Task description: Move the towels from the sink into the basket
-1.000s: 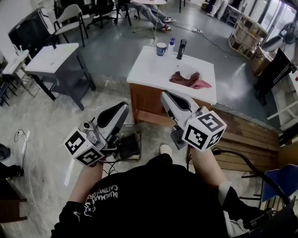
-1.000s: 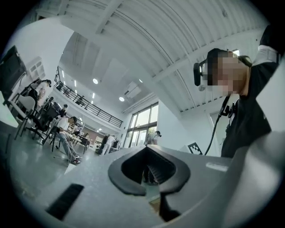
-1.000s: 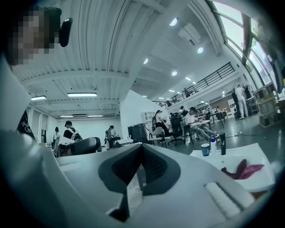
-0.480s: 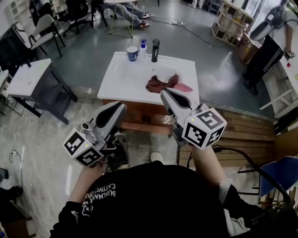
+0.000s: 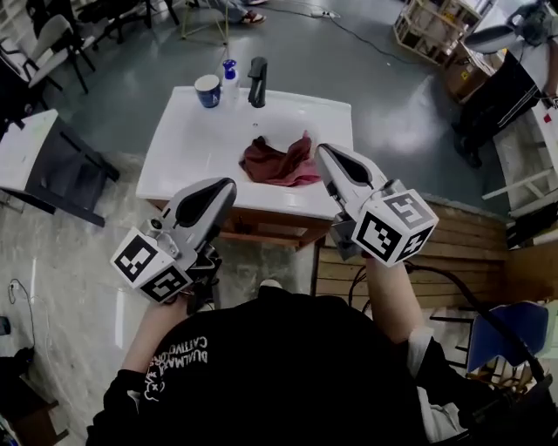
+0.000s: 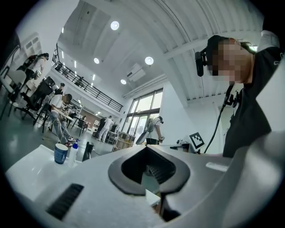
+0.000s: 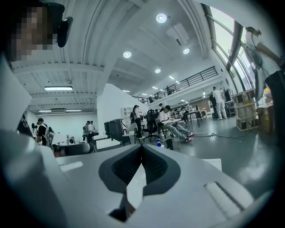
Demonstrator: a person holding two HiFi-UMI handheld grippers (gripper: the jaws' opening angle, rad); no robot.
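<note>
A crumpled dark red towel (image 5: 277,164) with a pink one (image 5: 306,177) under its right edge lies in the basin of the white sink counter (image 5: 187,157). My left gripper (image 5: 228,185) is shut and holds nothing; it hovers over the counter's front edge, left of the towels. On the other side my right gripper (image 5: 324,152) is shut and empty, close beside the towels' right edge. In the left gripper view, the left gripper (image 6: 147,147) has its jaws together. The right gripper (image 7: 141,146) looks the same in its own view. No basket shows in any view.
A black faucet (image 5: 257,82), a blue cup (image 5: 207,90) and a small blue-capped bottle (image 5: 229,70) stand at the counter's back edge. A grey table (image 5: 48,152) is to the left. Wooden decking (image 5: 436,261) lies to the right, and a wooden crate (image 5: 425,24) stands far back.
The sink counter has come much nearer in the head view. Both grippers have moved forward to its front edge, staying shut. The towels have not moved.
</note>
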